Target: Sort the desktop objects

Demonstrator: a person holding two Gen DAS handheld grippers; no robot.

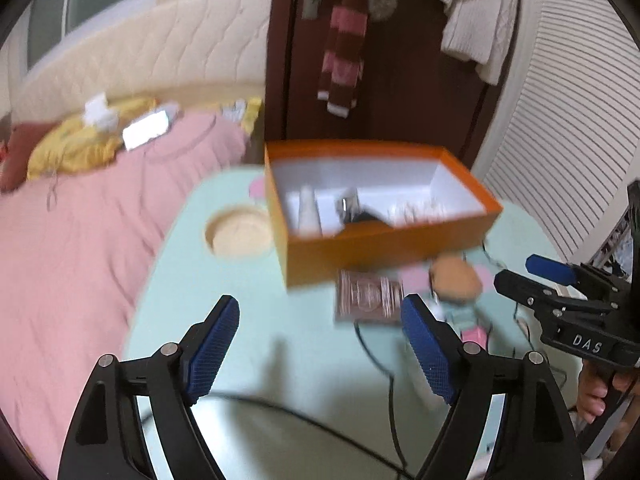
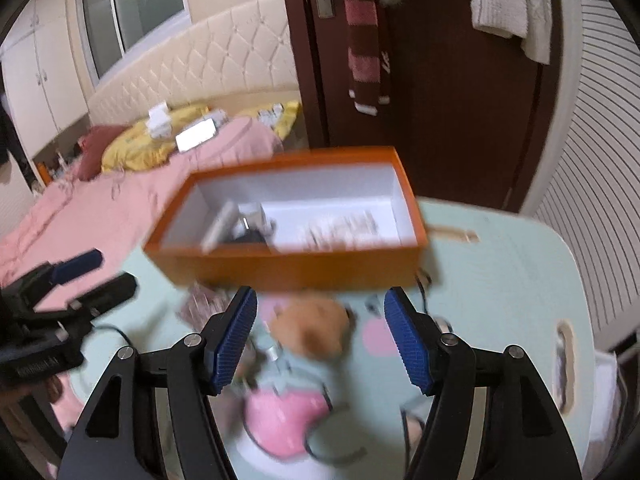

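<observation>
A bed with a pink quilt (image 1: 80, 248) and a cream tufted headboard (image 2: 224, 56) fills the left of the room; a dark brown door (image 2: 448, 92) hung with a striped scarf (image 2: 364, 36) stands behind, beside a white slatted panel (image 1: 572, 120). The mint-green table (image 1: 248, 344) carries an open orange box (image 1: 384, 240) holding a few small blurred items. Just in front of the box lie a brown patterned card pack (image 1: 370, 298) and a tan round plush thing (image 2: 310, 330), with a pink object (image 2: 284, 420) nearer. The left gripper (image 1: 320, 356) and right gripper (image 2: 320, 344) both hang wide apart above the table, holding nothing.
</observation>
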